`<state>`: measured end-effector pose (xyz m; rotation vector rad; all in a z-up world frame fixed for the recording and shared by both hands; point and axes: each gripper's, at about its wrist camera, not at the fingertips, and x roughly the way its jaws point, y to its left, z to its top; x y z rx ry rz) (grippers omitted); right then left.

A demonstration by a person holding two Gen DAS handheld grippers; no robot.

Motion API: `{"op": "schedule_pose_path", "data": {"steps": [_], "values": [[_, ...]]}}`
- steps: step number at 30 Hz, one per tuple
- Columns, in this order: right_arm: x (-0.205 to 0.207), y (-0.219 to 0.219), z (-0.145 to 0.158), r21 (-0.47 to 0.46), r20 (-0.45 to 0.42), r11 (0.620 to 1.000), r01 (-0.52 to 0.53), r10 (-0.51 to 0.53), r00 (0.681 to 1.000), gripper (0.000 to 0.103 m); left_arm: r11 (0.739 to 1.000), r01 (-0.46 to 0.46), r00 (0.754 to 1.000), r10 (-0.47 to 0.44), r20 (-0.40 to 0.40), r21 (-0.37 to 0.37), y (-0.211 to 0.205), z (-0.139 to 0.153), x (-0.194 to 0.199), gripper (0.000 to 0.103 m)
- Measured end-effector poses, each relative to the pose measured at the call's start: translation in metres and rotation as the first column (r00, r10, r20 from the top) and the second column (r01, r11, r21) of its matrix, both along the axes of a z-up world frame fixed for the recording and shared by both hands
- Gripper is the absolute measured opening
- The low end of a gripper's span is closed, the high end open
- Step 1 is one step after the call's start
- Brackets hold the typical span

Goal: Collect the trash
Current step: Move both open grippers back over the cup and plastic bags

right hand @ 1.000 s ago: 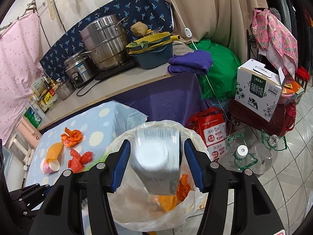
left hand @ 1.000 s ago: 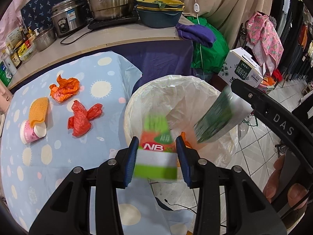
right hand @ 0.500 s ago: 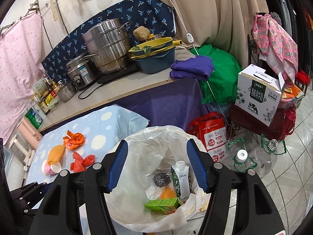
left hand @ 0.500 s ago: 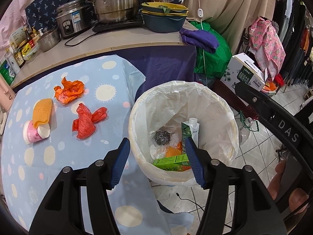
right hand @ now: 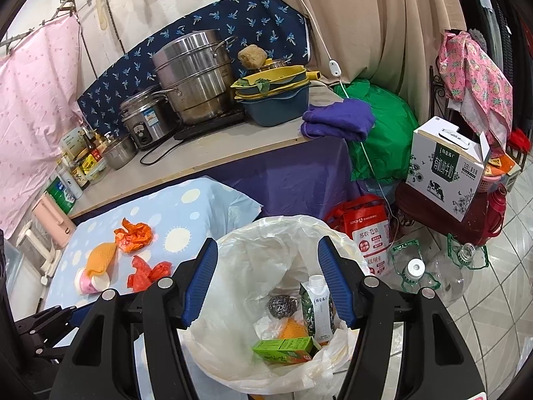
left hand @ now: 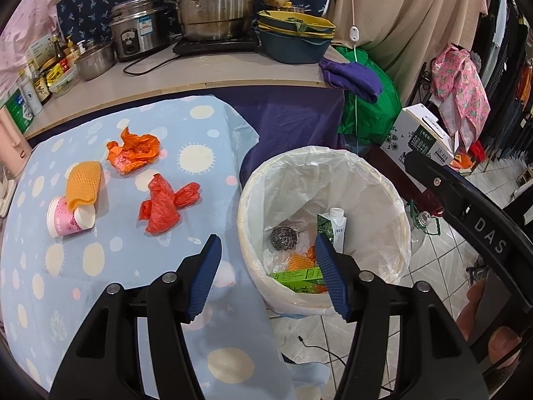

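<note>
Both empty, jaws spread: left hand-held gripper (left hand: 266,251), right hand-held gripper (right hand: 267,256) over the bin (left hand: 383,180). Red bag (left hand: 163,205) lies on worktop (left hand: 100,266) left of bin, long axis across; left nearer.

Ahead of the left gripper (left hand: 266,250), the bin (left hand: 248,220) wears a thin, crinkled, translucent plastic liner (left hand: 373,200). Inside lie a rough wire scouring ball (left hand: 283,238), a smooth paper carton (left hand: 334,228) and a glossy green box (left hand: 296,275). Left of it, crumpled shiny plastic bags (left hand: 163,205) rest on matt printed cloth (left hand: 66,266).
</note>
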<state>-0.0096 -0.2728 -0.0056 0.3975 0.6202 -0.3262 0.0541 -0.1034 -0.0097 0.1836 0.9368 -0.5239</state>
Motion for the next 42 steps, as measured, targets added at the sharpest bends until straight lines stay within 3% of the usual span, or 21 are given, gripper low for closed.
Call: {"op": "schedule_pose_path", "data": {"steps": [12,23,26,30,42], "values": [[0.018,0.045,0.004,-0.019,-0.015,0.996,-0.087,0.086,0.996,0.063,0.991,-0.130,0.992,0.130,-0.009,-0.029,0.061,0.000,0.015,0.059],[0.050,0.109,-0.002,-0.040,-0.057,0.974,-0.221,0.218,0.974,0.064,0.962,-0.272,0.962,0.271,-0.019,-0.038,0.132,-0.006,0.032,0.059],[0.059,0.125,-0.006,-0.040,-0.072,0.967,-0.251,0.248,0.966,0.064,0.948,-0.315,0.949,0.314,-0.028,-0.036,0.152,-0.011,0.038,0.059],[0.073,0.145,-0.014,-0.035,-0.096,0.956,-0.292,0.288,0.953,0.065,0.921,-0.387,0.922,0.386,-0.038,-0.034,0.184,-0.019,0.047,0.067],[0.128,0.194,-0.055,-0.013,-0.181,0.927,-0.376,0.368,0.912,0.065,0.849,-0.528,0.847,0.526,-0.072,-0.006,0.257,-0.041,0.078,0.067]]}}
